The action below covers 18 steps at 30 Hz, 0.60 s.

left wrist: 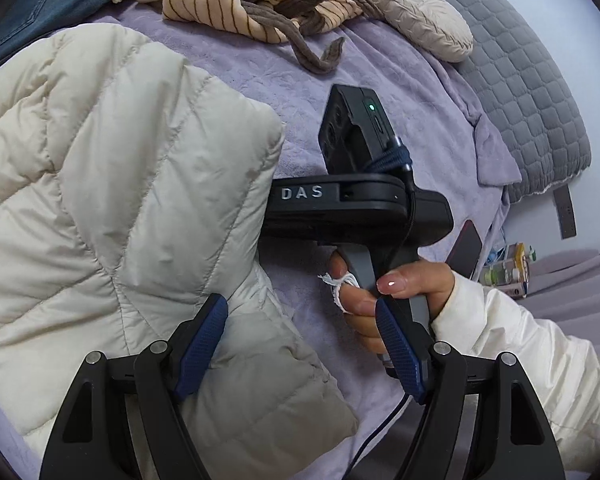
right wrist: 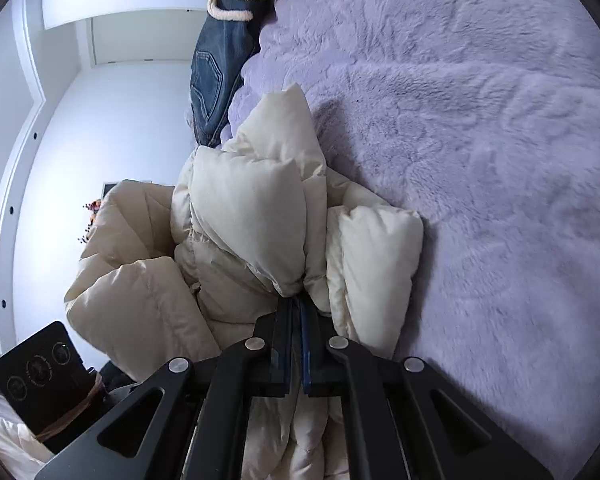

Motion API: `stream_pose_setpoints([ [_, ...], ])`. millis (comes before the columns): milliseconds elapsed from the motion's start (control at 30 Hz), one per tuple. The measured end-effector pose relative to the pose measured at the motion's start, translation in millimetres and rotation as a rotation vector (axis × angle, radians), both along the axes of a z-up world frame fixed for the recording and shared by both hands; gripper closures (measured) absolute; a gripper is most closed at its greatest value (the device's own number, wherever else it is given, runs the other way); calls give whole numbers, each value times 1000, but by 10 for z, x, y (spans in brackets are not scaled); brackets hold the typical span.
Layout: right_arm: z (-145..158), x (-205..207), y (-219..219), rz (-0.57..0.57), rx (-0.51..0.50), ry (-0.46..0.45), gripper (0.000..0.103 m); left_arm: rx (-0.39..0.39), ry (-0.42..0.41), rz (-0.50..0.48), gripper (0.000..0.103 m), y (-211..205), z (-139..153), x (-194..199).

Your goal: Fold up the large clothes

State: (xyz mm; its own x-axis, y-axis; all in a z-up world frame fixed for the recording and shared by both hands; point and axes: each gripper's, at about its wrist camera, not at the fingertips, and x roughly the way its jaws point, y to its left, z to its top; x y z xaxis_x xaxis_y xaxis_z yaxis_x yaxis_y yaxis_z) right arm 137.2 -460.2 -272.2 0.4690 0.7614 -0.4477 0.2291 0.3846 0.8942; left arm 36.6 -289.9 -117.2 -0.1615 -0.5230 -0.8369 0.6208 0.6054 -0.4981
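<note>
The right gripper jaws pinch the coat edge just ahead, the left gripper jaws spread over it; slippery padding could slip free, undoing the fold.

Soft, even daylight fills both of my views, cool in tone, with no hard glare except a small shine on my thumbnail and a green indicator light glowing on the device ahead. The cream puffer jacket throws a gentle shadow onto the lilac blanket beside it. Both fisheye pictures bend strongly toward black corners, and the blanket blurs slightly at the right-wrist view's lower right.
</note>
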Motion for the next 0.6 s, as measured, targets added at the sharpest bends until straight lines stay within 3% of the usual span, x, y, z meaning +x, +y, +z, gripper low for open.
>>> stream_pose_setpoints([
  [133, 52, 147, 59, 41, -58, 11, 99, 23, -37, -32, 27, -65, -58, -63],
  [333, 405, -130, -132, 18, -153, 5, 96, 49, -109, -83, 27, -140, -72, -198],
  [367, 456, -175, -176, 8, -158, 2, 86, 53, -122, -91, 27, -155, -72, -217],
  [400, 508, -232, -217, -3, -163, 0, 68, 57, -131, -97, 27, -166, -73, -232],
  [467, 618, -324, -267, -15, -165, -14, 41, 63, -145, -104, 27, -186, -73, -253],
  [600, 815, -404, -253, 1, -106, -85, 41, 73, -166, -118, 27, -209, -73, -276],
])
